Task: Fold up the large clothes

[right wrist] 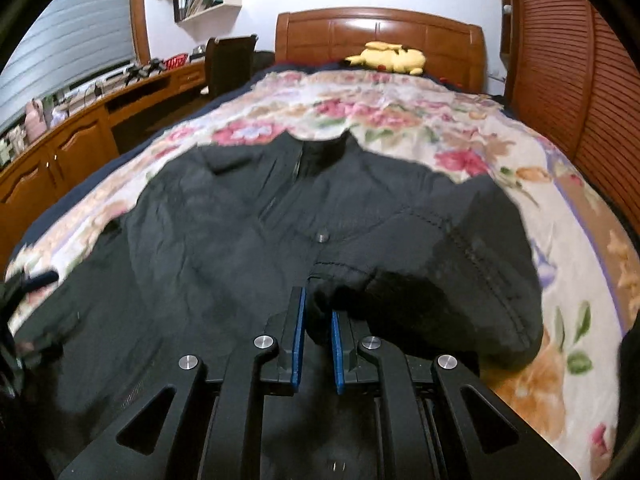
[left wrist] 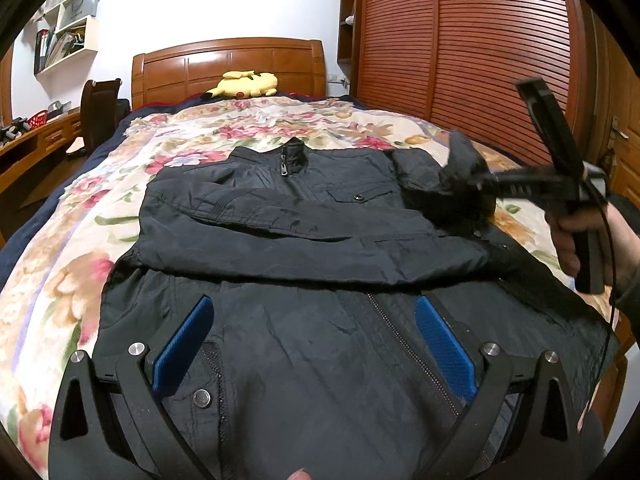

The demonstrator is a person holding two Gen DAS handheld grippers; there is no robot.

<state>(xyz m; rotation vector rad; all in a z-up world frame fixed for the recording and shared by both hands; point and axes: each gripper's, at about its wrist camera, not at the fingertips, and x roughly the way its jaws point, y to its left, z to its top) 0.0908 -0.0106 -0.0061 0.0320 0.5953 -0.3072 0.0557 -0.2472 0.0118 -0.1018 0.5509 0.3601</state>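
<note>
A black zip-up jacket (left wrist: pixel 304 240) lies face up on the bed, collar toward the headboard. One sleeve is folded across its chest. My left gripper (left wrist: pixel 316 332) is open and empty, hovering over the jacket's lower front. My right gripper (right wrist: pixel 318 320) is shut on the cuff of the other sleeve (right wrist: pixel 440 264) and holds it lifted over the jacket's right side. In the left wrist view the right gripper (left wrist: pixel 472 178) shows at the right with the sleeve (left wrist: pixel 424 176) bunched in its jaws.
A floral bedspread (left wrist: pixel 60 280) covers the bed. A yellow plush toy (left wrist: pixel 246 85) lies by the wooden headboard (left wrist: pixel 228 64). A slatted wooden wardrobe (left wrist: pixel 480 40) stands to the right, a desk (right wrist: pixel 60 152) and chair (right wrist: pixel 230 64) to the left.
</note>
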